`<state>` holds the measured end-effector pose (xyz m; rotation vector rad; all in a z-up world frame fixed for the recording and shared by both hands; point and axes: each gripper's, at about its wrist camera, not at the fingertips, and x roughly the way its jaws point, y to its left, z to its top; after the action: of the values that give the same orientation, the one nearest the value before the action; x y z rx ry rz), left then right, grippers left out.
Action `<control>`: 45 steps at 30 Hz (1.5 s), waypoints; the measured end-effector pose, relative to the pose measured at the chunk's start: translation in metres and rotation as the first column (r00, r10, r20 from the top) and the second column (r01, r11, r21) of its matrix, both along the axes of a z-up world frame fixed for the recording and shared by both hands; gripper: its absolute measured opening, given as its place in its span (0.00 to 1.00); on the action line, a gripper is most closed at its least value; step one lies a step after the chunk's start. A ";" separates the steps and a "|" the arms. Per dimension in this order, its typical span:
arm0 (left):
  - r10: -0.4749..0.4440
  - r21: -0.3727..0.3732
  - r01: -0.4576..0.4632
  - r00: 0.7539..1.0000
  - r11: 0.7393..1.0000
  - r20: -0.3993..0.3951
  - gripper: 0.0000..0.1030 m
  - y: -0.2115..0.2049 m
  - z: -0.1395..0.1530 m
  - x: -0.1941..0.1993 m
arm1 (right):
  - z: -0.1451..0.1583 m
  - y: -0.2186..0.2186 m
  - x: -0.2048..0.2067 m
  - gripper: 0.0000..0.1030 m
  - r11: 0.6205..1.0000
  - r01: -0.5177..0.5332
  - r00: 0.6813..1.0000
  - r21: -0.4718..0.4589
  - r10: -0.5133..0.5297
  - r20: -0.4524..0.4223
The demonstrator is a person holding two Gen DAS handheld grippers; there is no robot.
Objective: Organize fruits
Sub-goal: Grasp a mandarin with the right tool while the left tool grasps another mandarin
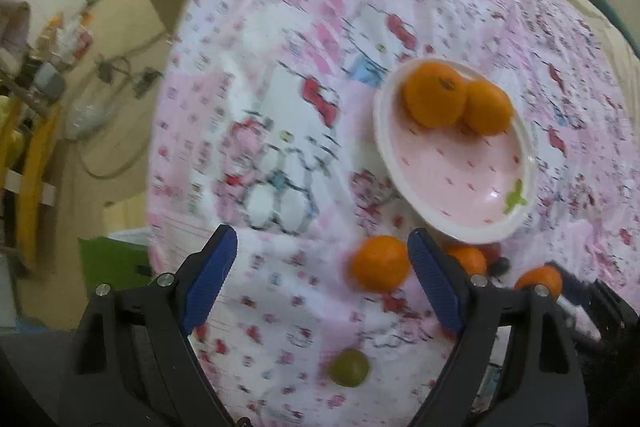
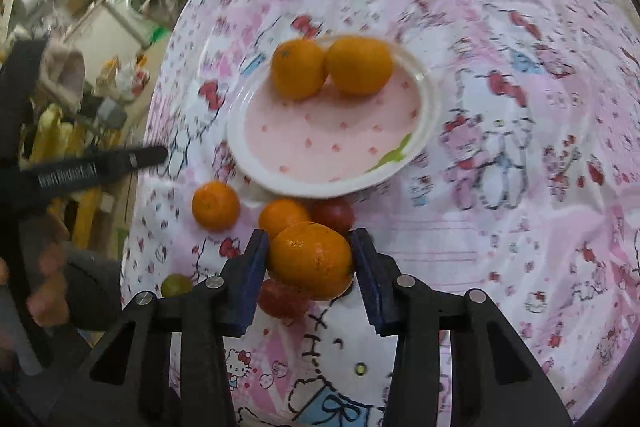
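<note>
On the bed lies one pink cartoon sheet point(image 2: 500, 131), and everything I am working with sits on it. One pink plate point(image 2: 320, 147) with a white rim rests mid-sheet, a green mark on its near right edge. Two oranges point(image 2: 298, 69) sit touching each other, side by side at its far rim.

I count five oranges in all from the right wrist view. The third, the held orange point(image 2: 312, 259), is in my right gripper point(image 2: 310, 267): the blue pads press both its sides, so it is clenched on that fruit, near of the plate and above the sheet. It looks slightly oval, long axis running left to right across the jaws. A fourth orange point(image 2: 282, 217) lies just behind it, and a fifth orange point(image 2: 216, 206) lies apart to the left, both off the plate.

Two red fruits: one point(image 2: 334, 215) beside the fourth orange, one point(image 2: 282, 301) under the held fruit; I cannot tell what kind. One small green fruit point(image 1: 349, 367) lies nearest, alone.

My left gripper point(image 1: 320, 267) hangs spread wide, nothing gripped, the fifth orange just inside its right finger.
</note>
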<state>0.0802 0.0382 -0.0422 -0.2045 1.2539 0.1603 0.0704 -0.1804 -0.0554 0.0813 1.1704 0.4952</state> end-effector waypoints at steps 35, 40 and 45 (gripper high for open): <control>-0.125 0.015 0.125 0.992 0.992 -0.014 0.38 -0.045 0.004 -0.006 | 0.027 -0.072 0.013 0.43 0.980 0.154 0.988 0.127 -0.156 0.010; -0.128 -0.001 0.128 0.991 0.992 0.043 0.38 -0.039 0.024 0.000 | 0.033 -0.073 0.021 0.43 0.982 0.142 0.989 0.123 -0.146 0.027; -0.159 0.002 0.160 0.984 0.987 0.078 0.38 -0.043 0.032 0.016 | 0.037 -0.068 0.043 0.43 0.989 0.111 0.992 0.098 -0.116 0.050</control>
<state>0.0963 -0.0049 -0.0105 -0.1121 1.1881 0.0114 0.1135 -0.2481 -0.0187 0.2134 1.0809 0.4496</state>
